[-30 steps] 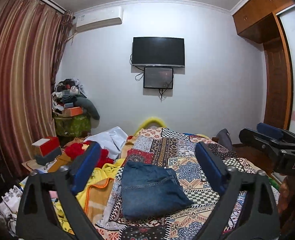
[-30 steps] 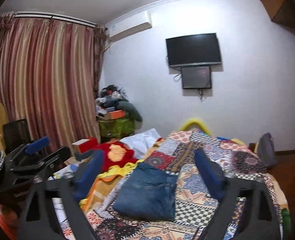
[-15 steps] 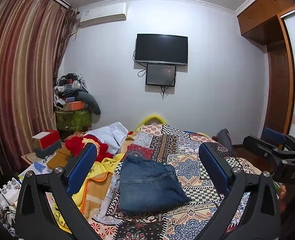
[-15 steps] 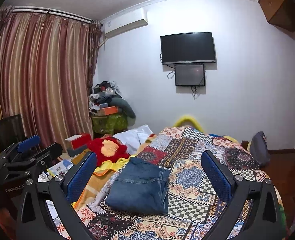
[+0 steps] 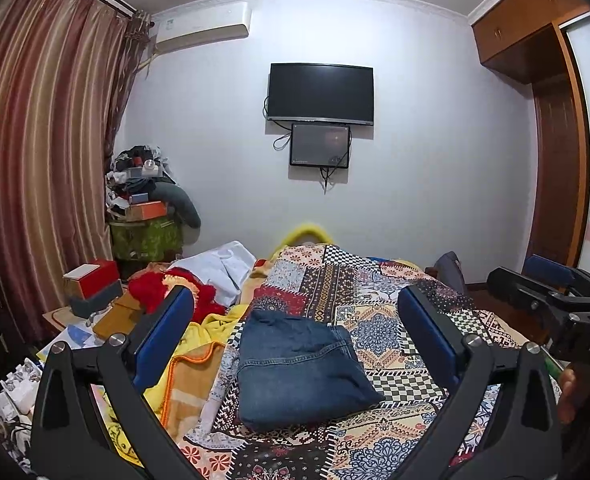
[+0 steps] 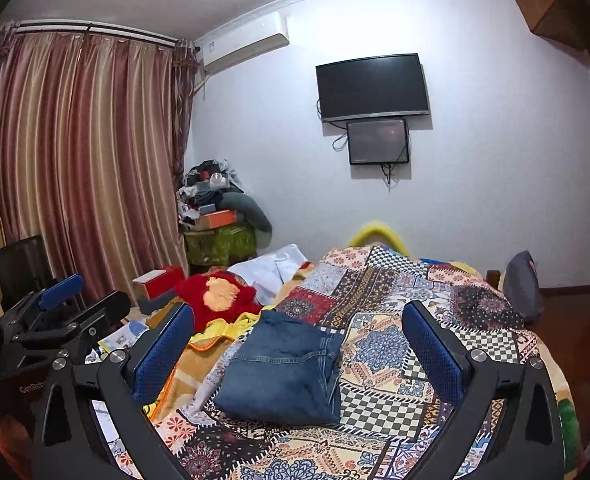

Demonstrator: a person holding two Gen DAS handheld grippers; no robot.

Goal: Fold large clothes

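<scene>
Jeans (image 5: 301, 364) lie folded into a thick blue denim packet on the patchwork bedspread (image 5: 387, 320), left of its middle, seams and a pocket showing; since a second ago they have not shifted, while my right tool (image 6: 297, 354) has spread to its widest and the view has lifted a little; my left tool (image 5: 295, 340) also stands spread, both holding nothing, the jeans beyond their tips.
</scene>
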